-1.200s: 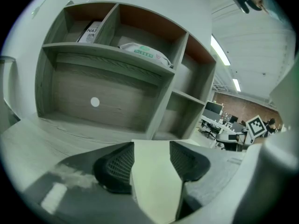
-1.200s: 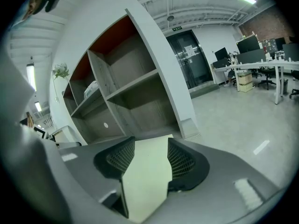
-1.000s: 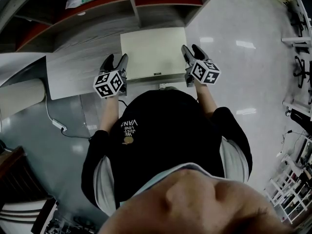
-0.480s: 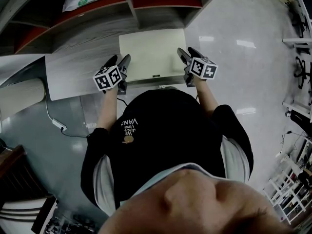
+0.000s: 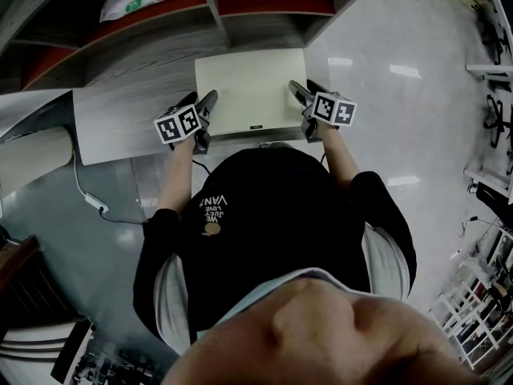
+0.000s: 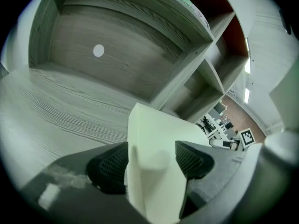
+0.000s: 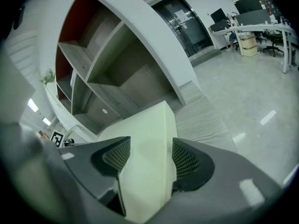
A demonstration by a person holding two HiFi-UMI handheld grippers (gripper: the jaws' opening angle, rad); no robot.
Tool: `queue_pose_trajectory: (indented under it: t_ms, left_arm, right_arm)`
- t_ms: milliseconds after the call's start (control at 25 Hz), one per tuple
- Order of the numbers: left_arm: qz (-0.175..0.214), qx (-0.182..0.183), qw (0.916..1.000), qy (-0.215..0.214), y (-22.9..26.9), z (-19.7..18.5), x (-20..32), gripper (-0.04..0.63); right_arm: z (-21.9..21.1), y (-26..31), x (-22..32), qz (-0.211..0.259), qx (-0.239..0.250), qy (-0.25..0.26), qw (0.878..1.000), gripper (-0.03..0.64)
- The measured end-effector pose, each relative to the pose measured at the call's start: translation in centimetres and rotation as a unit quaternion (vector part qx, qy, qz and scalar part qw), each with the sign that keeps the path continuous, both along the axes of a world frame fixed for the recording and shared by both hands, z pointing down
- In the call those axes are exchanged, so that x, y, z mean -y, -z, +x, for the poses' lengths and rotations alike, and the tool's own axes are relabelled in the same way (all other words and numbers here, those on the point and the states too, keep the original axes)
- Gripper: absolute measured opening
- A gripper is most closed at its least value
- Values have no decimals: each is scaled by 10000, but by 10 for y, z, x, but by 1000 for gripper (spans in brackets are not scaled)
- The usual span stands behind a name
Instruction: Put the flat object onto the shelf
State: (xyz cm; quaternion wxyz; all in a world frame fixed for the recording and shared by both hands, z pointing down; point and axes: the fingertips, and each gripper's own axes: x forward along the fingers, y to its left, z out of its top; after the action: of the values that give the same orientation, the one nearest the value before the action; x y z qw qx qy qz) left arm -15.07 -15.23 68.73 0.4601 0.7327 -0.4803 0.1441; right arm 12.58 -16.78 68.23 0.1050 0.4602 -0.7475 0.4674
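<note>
Two claws, both mine, straddle one pale cream board (image 5: 248, 87). The board lies flat on a grey wood-grain ledge (image 5: 120, 127) at the foot of the shelf (image 5: 215, 6), at the ledge's front right corner. It is not yet in any shelf compartment.

My left claw (image 5: 198, 99) sits over the board's left edge and my right claw (image 5: 305, 88) over its right edge, each toward the front half of that side. Both point forward and downward. The jaws of both have just been opening and now stand wide. In each claw view the board's edge lies between the ribbed black pads (image 6: 110, 167), but the pads do not press on it. Both claws are released and hold nothing.

The board looks thick, straight-edged and rigid, like a foam or light panel. I judge it stiff and fairly light. Its faces are smooth and matt, so they may slip under a weak pinch. Its thickness nearly fills my open jaws, which leaves little room for error when closing. It is too wide for one claw, so I would clamp both side edges opposite each other. Keeping both claws level should stop the board tilting as it lifts toward the shelf.
</note>
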Motion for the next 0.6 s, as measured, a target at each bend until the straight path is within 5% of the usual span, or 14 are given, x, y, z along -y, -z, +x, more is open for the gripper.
queue_pose_trajectory:
  t_ms: [600]
  left_arm:
    - [-108, -44, 9999, 108, -5, 4, 0, 304]
  right_arm:
    - [0, -8, 2, -35, -48, -26, 10000, 253]
